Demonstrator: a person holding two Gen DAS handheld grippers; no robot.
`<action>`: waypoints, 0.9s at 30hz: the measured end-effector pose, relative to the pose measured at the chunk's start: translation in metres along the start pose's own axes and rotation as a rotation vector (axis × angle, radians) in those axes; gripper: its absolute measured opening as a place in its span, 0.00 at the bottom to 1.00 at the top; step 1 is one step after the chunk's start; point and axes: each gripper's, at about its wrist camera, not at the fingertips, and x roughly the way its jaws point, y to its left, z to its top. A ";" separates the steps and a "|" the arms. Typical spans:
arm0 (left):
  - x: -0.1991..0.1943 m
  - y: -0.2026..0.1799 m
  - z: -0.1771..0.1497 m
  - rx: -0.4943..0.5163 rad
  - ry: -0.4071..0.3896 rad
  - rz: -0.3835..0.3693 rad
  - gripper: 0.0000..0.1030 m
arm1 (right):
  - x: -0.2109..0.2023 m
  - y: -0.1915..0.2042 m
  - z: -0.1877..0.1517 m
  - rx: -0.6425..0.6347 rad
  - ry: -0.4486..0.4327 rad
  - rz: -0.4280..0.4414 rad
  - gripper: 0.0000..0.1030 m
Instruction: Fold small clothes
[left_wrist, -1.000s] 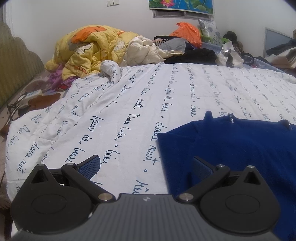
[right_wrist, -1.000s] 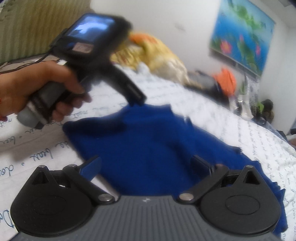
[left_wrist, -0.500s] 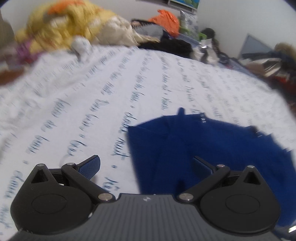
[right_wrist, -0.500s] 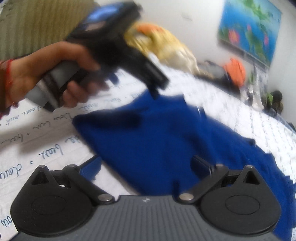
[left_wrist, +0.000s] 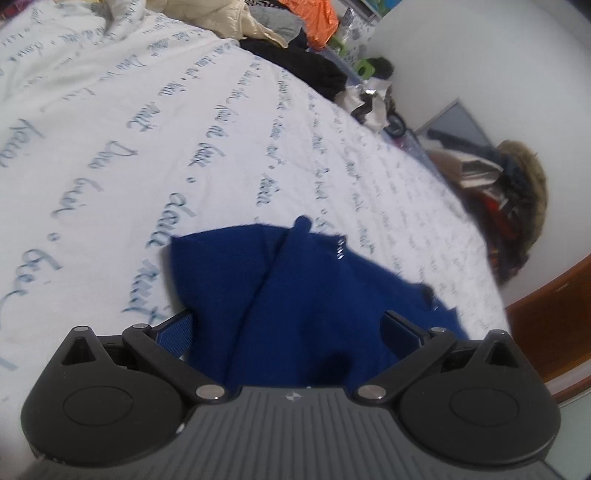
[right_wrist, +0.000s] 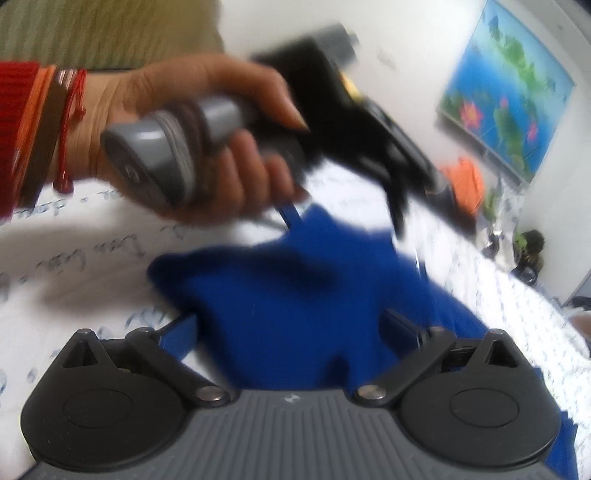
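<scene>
A small dark blue garment (left_wrist: 295, 295) lies on the white bed cover with script lettering (left_wrist: 166, 129). It has a raised fold running down its left part. My left gripper (left_wrist: 288, 328) is open just above its near edge. In the right wrist view the same blue garment (right_wrist: 295, 314) fills the middle, and my right gripper (right_wrist: 291, 330) is open low over it. The left gripper's body (right_wrist: 351, 147), held in a hand, hangs blurred above the garment's far edge.
A heap of clothes and bags (left_wrist: 288, 48) lies at the bed's far end. A fur-trimmed coat (left_wrist: 517, 192) sits beyond the right edge, by a wooden board (left_wrist: 546, 302). A flower picture (right_wrist: 506, 85) hangs on the wall.
My left gripper has swung right and tilted, coming over the garment's left part. A raised fold now shows there. My right gripper has moved in lower over the garment.
</scene>
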 end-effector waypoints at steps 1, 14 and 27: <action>0.002 -0.001 0.002 -0.001 -0.009 -0.004 0.93 | 0.003 0.001 0.003 -0.006 -0.003 -0.005 0.92; 0.013 -0.049 0.002 0.210 -0.088 0.264 0.11 | 0.001 -0.011 0.004 0.004 -0.055 0.097 0.09; -0.017 -0.158 0.004 0.283 -0.198 0.364 0.11 | -0.072 -0.099 -0.025 0.226 -0.192 0.010 0.08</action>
